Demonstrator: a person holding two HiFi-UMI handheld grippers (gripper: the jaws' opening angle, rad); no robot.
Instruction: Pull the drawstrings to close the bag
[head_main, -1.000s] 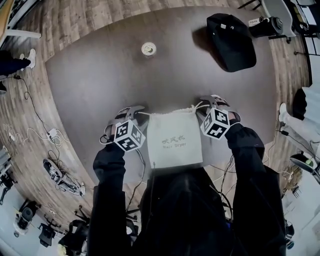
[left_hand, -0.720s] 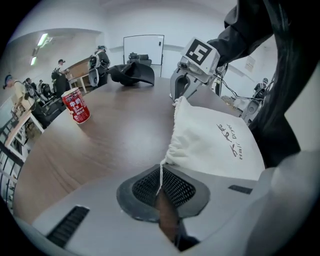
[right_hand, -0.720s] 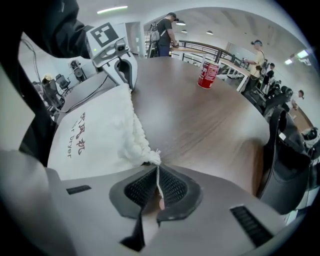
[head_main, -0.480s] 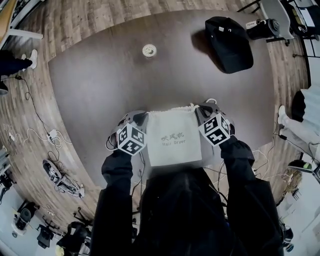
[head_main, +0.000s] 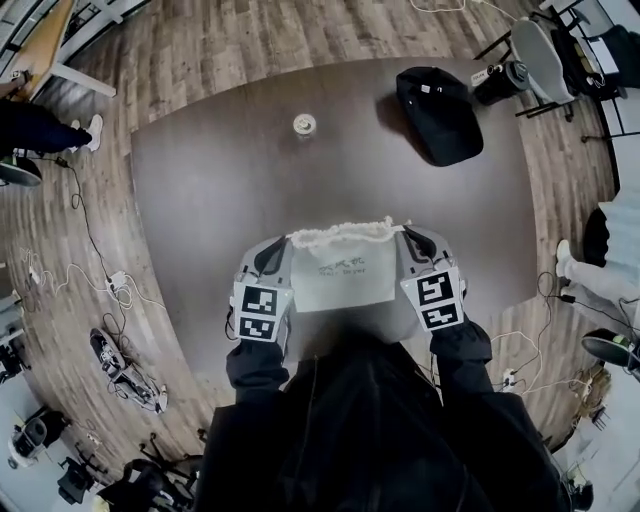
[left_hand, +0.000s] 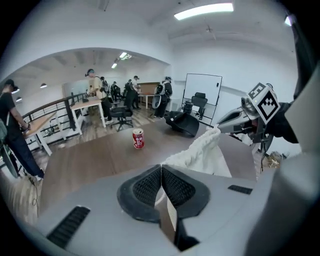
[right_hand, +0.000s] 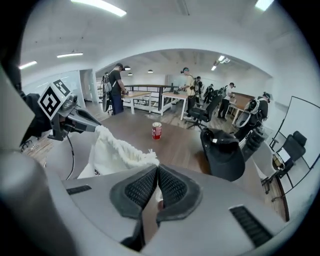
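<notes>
White cloth bag (head_main: 343, 280): both cords pinched, pull risks

Bag lies on desk (head_main: 220, 200) at near edge, between the 2 grippers, mouth ruffled and part-gathered, not fully shut by the look of it. L gripper (left_hand: 161, 175) has pads pressed together on a thin pale drawstring (left_hand: 159, 197). R gripper (right_hand: 156, 177) is likewise clamped, w/ what looks like the cord end at its pads, the bag mouth just beyond. Risks: (1) the cord is thin and the grip area small, so a sharp tug could slip it out, esp. R side. (2) Bag looks light w/ nothing pinning it, so an uneven pull L vs R may drag it sideways or off the near edge. (3) The cord may bind in the bunched hem, so the mouth stays half open.
</notes>
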